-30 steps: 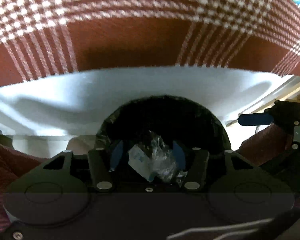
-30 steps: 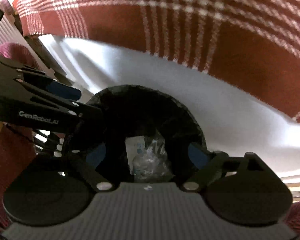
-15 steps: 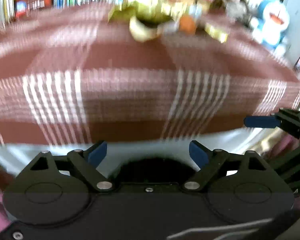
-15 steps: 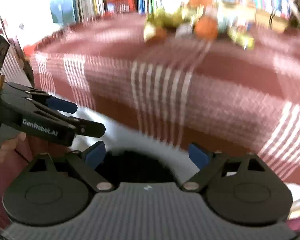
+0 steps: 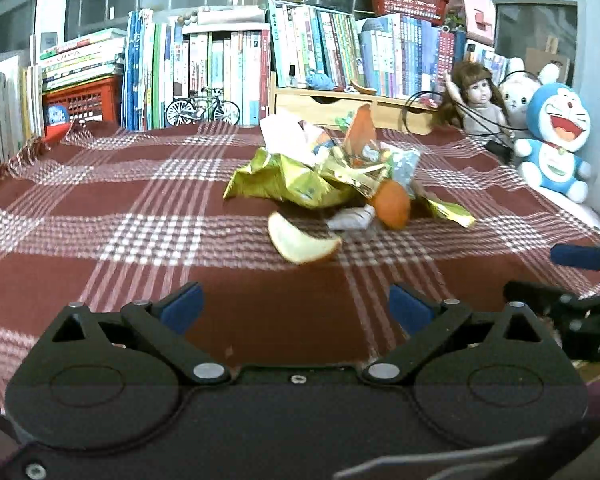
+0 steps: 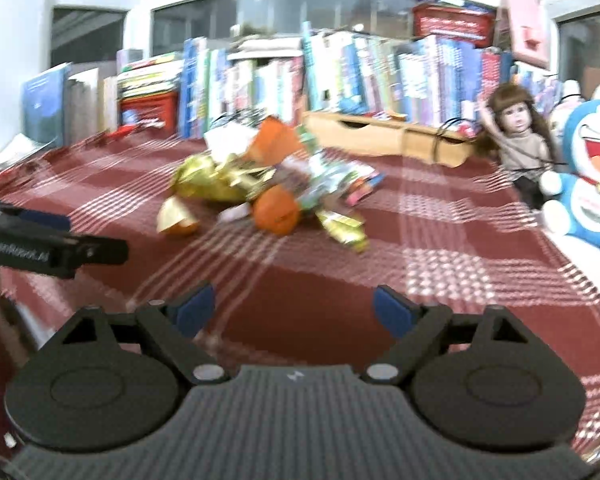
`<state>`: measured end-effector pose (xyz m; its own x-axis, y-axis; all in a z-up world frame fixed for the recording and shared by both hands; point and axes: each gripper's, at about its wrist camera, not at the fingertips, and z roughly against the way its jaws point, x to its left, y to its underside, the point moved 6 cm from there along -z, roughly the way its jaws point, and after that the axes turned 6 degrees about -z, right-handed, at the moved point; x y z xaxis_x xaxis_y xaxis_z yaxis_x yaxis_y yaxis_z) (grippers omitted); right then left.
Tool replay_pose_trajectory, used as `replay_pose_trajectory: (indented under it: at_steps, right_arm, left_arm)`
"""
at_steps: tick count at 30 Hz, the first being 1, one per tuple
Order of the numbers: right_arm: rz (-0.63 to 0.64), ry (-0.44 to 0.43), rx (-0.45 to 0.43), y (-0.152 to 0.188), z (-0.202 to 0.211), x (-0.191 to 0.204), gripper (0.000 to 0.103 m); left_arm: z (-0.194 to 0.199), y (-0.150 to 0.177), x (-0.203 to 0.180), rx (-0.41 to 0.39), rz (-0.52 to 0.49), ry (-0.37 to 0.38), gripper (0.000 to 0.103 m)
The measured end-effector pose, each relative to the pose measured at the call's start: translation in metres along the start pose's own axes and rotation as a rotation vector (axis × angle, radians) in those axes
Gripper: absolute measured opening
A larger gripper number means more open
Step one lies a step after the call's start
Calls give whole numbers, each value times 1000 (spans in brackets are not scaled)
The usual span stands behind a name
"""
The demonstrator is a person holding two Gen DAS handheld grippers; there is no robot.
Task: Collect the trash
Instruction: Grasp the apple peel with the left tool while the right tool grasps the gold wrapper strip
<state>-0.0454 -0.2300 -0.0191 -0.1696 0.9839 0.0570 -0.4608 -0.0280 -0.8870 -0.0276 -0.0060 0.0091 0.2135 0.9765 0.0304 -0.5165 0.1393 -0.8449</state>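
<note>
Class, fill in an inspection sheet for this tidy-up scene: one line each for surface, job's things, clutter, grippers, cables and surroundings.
Surface: red plaid tablecloth, rumpled at the far left edge.
Job's things: trash pile of yellow-green wrappers mid-table; orange peel against it; pale peel slice lying apart, nearer the camera.
Clutter: doll, blue cat plush and model bicycle along the far and right edges.
Grippers: left gripper open, empty; right gripper open, empty; both short of the pile.
Cables: thin black cord by the doll.
Surroundings: books, red baskets, windows behind.
</note>
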Motion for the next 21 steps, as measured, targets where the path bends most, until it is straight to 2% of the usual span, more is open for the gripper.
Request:
replay_pose_trajectory:
  at_steps: [9,17,21]
  right_arm:
    - [-25,56,8,-24,-52,-33,81]
    - [56,69,28,-33,-87,-34,74]
    - [95,56,36,-36,-99,-28,68]
  left_arm:
    - [-57,-10,11,26,70,-5,99]
    - [-81,-13,11,39,93,17,95]
    - [-90,-13,8,42,104,31,84]
